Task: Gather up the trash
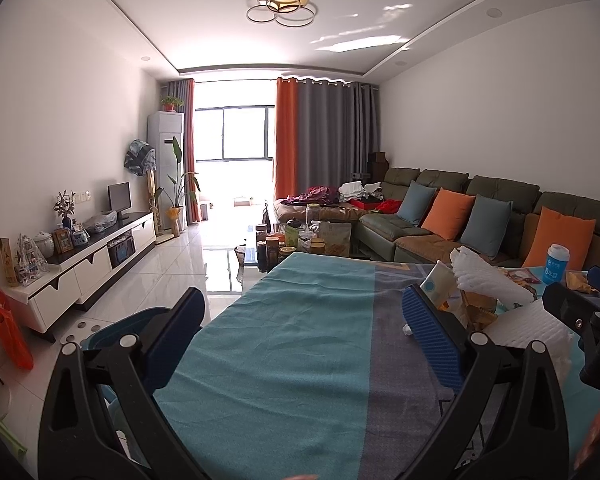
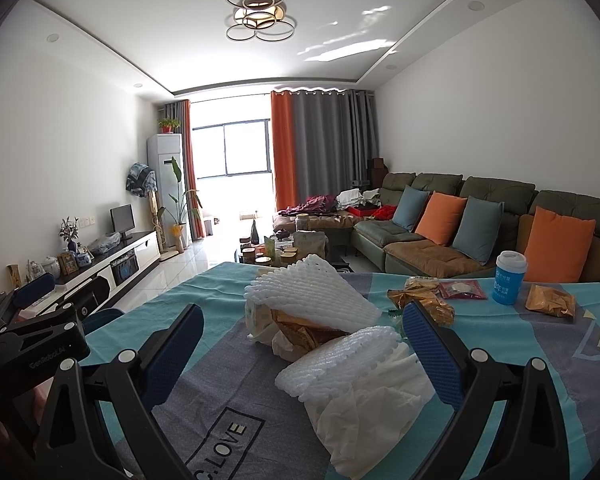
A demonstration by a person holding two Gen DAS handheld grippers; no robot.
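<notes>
A pile of trash lies on the teal and grey tablecloth (image 2: 204, 304): two white foam fruit nets (image 2: 312, 296) (image 2: 340, 360), crumpled white tissue (image 2: 364, 412), and a golden wrapper (image 2: 308, 332) between them. More wrappers (image 2: 424, 300) (image 2: 550, 300) and a red packet (image 2: 462, 290) lie farther right. My right gripper (image 2: 300, 344) is open, its jaws on either side of the pile, just in front of it. My left gripper (image 1: 304, 324) is open and empty over bare cloth (image 1: 292, 320), left of the pile (image 1: 488, 280). It shows at the left edge of the right wrist view (image 2: 56, 292).
A blue lidded cup (image 2: 508, 278) stands at the table's far right. A blue bin (image 1: 112, 332) sits below the table's left edge. Beyond are a cluttered coffee table (image 1: 300, 240), a green sofa with cushions (image 1: 480, 208), and a TV cabinet (image 1: 92, 256) along the left wall.
</notes>
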